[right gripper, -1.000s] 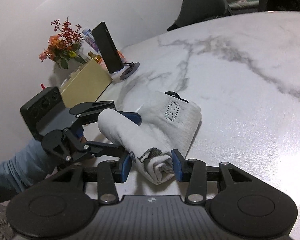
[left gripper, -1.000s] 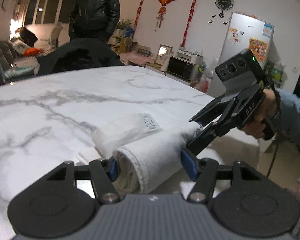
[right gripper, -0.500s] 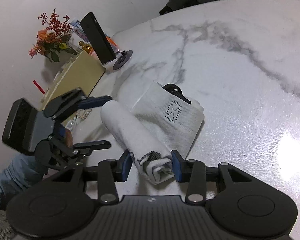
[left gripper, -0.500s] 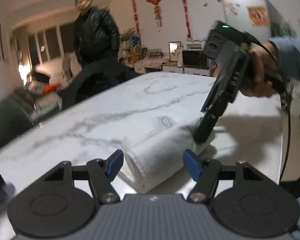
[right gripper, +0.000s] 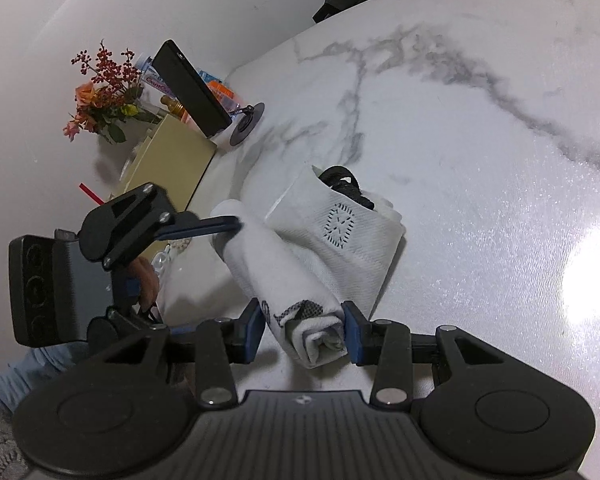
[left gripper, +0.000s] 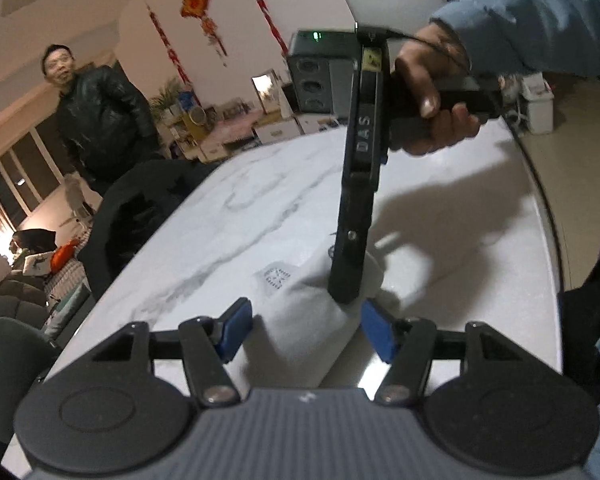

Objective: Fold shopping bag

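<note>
The shopping bag [right gripper: 300, 276], largely rolled, lies on the marble bench [right gripper: 480, 152] with its long axis running between the tongs: right tongs [right gripper: 304, 330] clenched on the near roll end, left tongs [left gripper: 306, 330] released, straddling the opposite end.

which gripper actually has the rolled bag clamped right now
The right gripper: its blue pads press both sides of the bag roll's end. The left gripper is open, its pads standing clear of the roll on either side.
</note>
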`<state>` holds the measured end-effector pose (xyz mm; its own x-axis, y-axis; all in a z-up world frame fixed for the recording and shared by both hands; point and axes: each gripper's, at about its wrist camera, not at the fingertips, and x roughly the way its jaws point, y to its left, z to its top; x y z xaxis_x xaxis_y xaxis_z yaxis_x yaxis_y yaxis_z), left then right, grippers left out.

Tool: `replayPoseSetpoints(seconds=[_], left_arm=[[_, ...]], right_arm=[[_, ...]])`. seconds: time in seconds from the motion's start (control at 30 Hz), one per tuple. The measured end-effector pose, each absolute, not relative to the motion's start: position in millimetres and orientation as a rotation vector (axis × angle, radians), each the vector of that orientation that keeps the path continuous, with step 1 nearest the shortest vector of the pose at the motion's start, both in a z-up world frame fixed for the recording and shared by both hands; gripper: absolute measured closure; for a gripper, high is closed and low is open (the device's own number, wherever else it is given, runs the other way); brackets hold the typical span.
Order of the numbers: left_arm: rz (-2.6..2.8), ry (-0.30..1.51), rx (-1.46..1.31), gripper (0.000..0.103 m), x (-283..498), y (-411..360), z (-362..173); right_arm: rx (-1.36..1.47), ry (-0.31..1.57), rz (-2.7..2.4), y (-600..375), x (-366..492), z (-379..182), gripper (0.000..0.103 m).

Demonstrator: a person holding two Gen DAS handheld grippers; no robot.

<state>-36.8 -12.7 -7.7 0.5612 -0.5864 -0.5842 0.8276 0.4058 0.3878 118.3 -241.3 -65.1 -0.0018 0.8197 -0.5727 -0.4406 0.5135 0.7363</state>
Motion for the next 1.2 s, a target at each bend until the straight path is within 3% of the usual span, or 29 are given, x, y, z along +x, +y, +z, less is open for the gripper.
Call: replayPoseSetpoints(seconds=[0.17, 0.47, 0.73, 0.93, 1.2], left_arm=[[-0.926, 0.424, 0.712, 0.052, -26, -13, -17], [-0.967, 0.504, 0.618, 0.055, -14, 3, -13], [-0.983, 0.573, 0.557, 0.055, 0, 10, -6], [-0.984, 0.607, 0.529, 0.055, 7, 9, -4], [-0.971, 0.667, 0.484, 0.055, 15, 6, 0]], right_arm=[[0.442, 1.196, 1.03, -247, 119, -71, 0.068], [0.411, 1.059, 0.993, -250, 99, -67, 0.066], [0.181, 0.879, 0.899, -244, 66, -41, 0.059], [0.072, 0.666, 0.857, -249, 47, -20, 0.059], [-0.111, 0.549, 0.898, -221, 27, -15, 0.062]])
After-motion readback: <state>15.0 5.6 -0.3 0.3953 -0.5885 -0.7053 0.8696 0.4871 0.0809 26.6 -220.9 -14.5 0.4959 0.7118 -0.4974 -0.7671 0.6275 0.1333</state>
